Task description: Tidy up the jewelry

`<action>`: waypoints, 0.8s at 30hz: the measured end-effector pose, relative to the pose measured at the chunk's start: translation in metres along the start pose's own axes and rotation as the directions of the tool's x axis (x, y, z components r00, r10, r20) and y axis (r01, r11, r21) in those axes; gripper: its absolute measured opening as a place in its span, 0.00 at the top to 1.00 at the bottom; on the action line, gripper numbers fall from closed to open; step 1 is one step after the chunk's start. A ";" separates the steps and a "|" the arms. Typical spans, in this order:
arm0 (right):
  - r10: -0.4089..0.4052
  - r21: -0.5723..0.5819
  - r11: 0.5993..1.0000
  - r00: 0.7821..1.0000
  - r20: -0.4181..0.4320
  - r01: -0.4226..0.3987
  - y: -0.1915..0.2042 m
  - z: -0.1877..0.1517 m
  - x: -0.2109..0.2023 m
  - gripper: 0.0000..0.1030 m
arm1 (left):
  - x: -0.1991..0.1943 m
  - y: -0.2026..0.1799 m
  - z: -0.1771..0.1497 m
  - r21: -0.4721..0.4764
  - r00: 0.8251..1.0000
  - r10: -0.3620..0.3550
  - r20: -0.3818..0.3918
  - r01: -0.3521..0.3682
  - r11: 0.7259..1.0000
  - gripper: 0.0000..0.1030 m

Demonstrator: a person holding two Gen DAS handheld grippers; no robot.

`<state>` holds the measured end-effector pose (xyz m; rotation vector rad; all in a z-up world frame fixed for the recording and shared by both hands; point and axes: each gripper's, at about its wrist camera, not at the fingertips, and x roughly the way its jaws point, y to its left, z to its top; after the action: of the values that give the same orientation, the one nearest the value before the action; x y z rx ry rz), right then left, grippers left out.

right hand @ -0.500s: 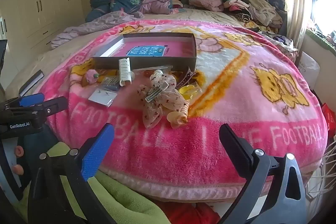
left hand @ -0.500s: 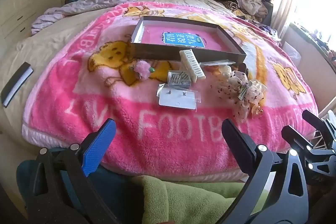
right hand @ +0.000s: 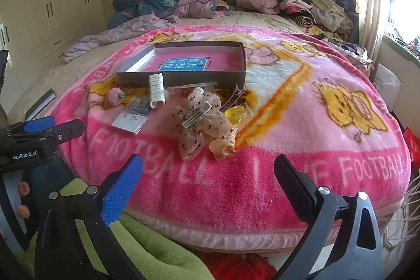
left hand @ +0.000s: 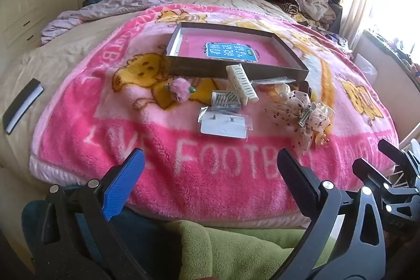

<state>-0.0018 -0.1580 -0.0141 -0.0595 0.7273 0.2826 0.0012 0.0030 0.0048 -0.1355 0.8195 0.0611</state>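
Left wrist: left gripper point(left hand: 210, 169) and right gripper point(right hand: 208, 172) fingers spread, empty, before blanket point(left hand: 223, 180) edge.

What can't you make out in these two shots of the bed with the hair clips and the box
- Earring card: the studs are too small in both views to tell their shape.
- Yellow packet: half hidden behind the spotted bow clip in the right wrist view; contents unclear.
- Box: its near wall hides the near strip of its floor.
- Small packet of pins: too small to count.
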 end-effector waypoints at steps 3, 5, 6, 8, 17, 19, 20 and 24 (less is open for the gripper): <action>0.002 0.001 1.000 1.000 0.001 -0.002 0.002 0.000 -0.001 0.06 | -0.001 0.001 0.001 -0.002 1.000 -0.001 0.002 0.001 1.000 0.10; 0.002 0.001 1.000 1.000 0.000 -0.002 0.002 0.000 0.000 0.06 | 0.000 0.000 0.001 0.000 1.000 0.003 0.001 -0.003 1.000 0.10; 0.002 0.001 1.000 1.000 0.000 -0.002 0.002 0.000 0.000 0.06 | 0.000 0.000 0.000 -0.001 1.000 0.001 0.002 -0.001 1.000 0.10; 0.001 0.001 1.000 1.000 0.002 -0.001 0.002 0.000 -0.001 0.06 | -0.002 0.002 0.002 0.001 1.000 0.003 0.003 -0.003 1.000 0.10; 0.002 0.000 1.000 1.000 0.001 -0.002 -0.002 0.000 0.001 0.06 | -0.003 0.005 0.004 -0.001 1.000 0.001 0.006 -0.001 1.000 0.10; 0.003 0.001 1.000 1.000 0.001 -0.003 0.005 0.000 -0.001 0.06 | -0.004 0.005 0.005 -0.001 1.000 0.003 0.007 -0.003 1.000 0.10; 0.004 0.001 1.000 1.000 0.002 -0.004 0.003 -0.001 0.000 0.06 | -0.004 0.006 0.005 -0.001 1.000 0.003 0.009 -0.003 1.000 0.10; 0.003 0.000 1.000 1.000 0.003 -0.003 0.003 -0.001 0.000 0.06 | -0.005 0.006 0.006 0.000 1.000 0.003 0.009 -0.003 1.000 0.10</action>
<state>-0.0027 -0.1555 -0.0149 -0.0577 0.7249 0.2855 0.0017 0.0094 0.0117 -0.1336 0.8112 0.0645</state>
